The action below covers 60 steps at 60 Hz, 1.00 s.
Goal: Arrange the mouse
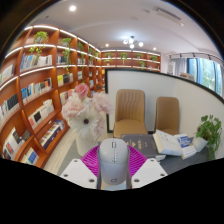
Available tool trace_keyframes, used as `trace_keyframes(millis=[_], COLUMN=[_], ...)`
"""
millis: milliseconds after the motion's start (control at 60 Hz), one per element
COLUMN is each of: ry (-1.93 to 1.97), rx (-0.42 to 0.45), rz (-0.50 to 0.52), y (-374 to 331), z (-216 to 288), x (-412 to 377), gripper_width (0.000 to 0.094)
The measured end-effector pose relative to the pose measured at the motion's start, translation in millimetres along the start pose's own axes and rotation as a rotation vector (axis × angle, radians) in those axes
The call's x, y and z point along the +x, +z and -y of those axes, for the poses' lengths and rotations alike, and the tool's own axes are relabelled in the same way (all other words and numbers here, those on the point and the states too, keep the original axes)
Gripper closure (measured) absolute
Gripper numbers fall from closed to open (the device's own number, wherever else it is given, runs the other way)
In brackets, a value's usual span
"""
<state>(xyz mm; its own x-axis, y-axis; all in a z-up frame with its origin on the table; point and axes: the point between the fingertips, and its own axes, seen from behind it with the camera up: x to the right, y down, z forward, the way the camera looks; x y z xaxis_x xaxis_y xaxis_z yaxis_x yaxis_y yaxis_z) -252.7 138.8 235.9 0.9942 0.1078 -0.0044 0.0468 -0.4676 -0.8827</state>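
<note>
A light grey computer mouse (113,160) sits between my two fingers, its long axis pointing away from me. My gripper (113,166) is shut on it, the magenta pads (93,159) pressing on both its sides. The mouse is held up in the air, above the desk level. Only the white finger bases show below it.
A white desk (170,160) lies ahead to the right with papers or a book (175,143) and a green potted plant (209,132). A vase of pale flowers (86,115) stands left of the mouse. Two tan chairs (129,110) and wooden bookshelves (35,85) are beyond.
</note>
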Motion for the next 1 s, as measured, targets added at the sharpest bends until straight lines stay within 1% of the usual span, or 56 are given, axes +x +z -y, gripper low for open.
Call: trace_keyframes(millis=[50,100,217,317,417,433,450,467,550,617,683,750,767,783,800,833,867,900,1000], ry=[0.007,0.02,0.0,-0.002,0.007,0.007,0.003,-0.006,-0.031,-0.014,-0.009,0.006,0.015,0.026,0.035,0.043,0.037,0.028,0.04], rx=[-0.062,-0.126,-0.256,-0.328,-0.381,-0.391,-0.384,-0.353,-0.362,-0.354,-0.351,-0.366,-0.374,-0.378,-0.377,-0.356,-0.327,-0.308,-0.265], rz=[0.016,0.035,0.043,0.027,0.014,0.011,0.01,0.005,-0.003,-0.007,-0.005,0.004,0.009,0.009,0.005,-0.004,-0.013,-0.023,-0.027], y=[17,38,59,68,78,78,77,80,79,80,79,79,76,75,74,72,69,64,41], z=[-33,-77,-154,-205,-241,-246,-246,-243,-243,-243,-242,-245,-245,-244,-241,-232,-221,-210,-173], x=[-22,-44,-67,-76,-74,-74,-74,-73,-72,-71,-72,-73,-75,-75,-74,-71,-67,-62,-46], gripper_width=[0.0597,0.0598,0.0596,0.0596,0.0596,0.0525,0.0581,0.0589,0.0585,0.0553,0.0481,0.0408,0.0362,0.0271,0.024,0.0149,0.01,0.008,0.008])
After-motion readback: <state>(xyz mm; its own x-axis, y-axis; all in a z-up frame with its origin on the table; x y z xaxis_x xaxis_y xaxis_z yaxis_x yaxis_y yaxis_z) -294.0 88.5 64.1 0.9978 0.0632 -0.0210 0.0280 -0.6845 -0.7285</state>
